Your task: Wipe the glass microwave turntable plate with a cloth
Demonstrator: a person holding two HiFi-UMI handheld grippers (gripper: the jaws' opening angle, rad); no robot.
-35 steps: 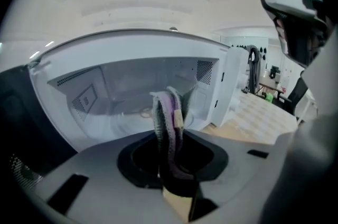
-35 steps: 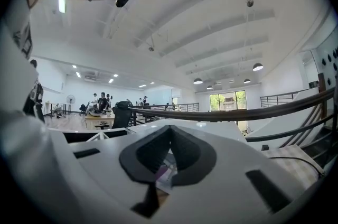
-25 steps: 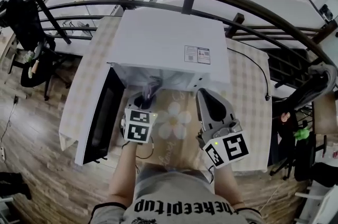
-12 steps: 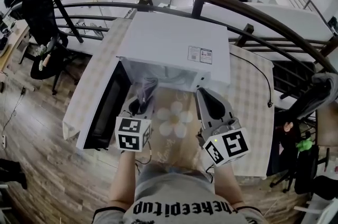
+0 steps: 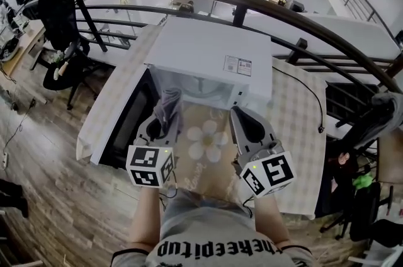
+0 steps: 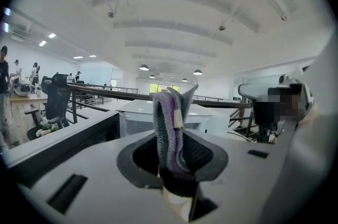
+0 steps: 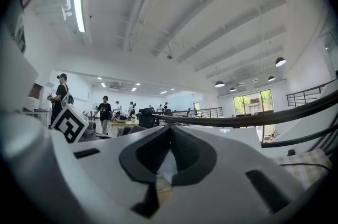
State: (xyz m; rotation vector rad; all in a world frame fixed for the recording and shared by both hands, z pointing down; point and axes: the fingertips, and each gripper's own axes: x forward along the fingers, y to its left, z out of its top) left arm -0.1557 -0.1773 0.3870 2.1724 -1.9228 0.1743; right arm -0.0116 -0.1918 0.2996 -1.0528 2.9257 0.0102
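Observation:
My left gripper [image 5: 165, 113] is shut on a grey and purple cloth [image 5: 169, 101], held just in front of the open mouth of the white microwave [image 5: 211, 55]. In the left gripper view the cloth [image 6: 168, 122] stands up folded between the dark pads of that gripper [image 6: 171, 150]. My right gripper [image 5: 238, 112] hangs beside it to the right, shut with nothing in it; its jaws meet at the tips [image 7: 170, 130]. I cannot make out the glass turntable plate in the dim cavity [image 5: 192, 88].
The microwave door [image 5: 126, 124] hangs open to the left. A flower-print mat [image 5: 208, 140] lies on the checked tablecloth [image 5: 293, 133] in front of the microwave. A dark curved railing [image 5: 252, 4] runs behind the table. A black cable [image 5: 308, 99] trails at the right.
My left gripper has drawn back a little toward the person and leftward, still holding the cloth. The right gripper has hardly moved.

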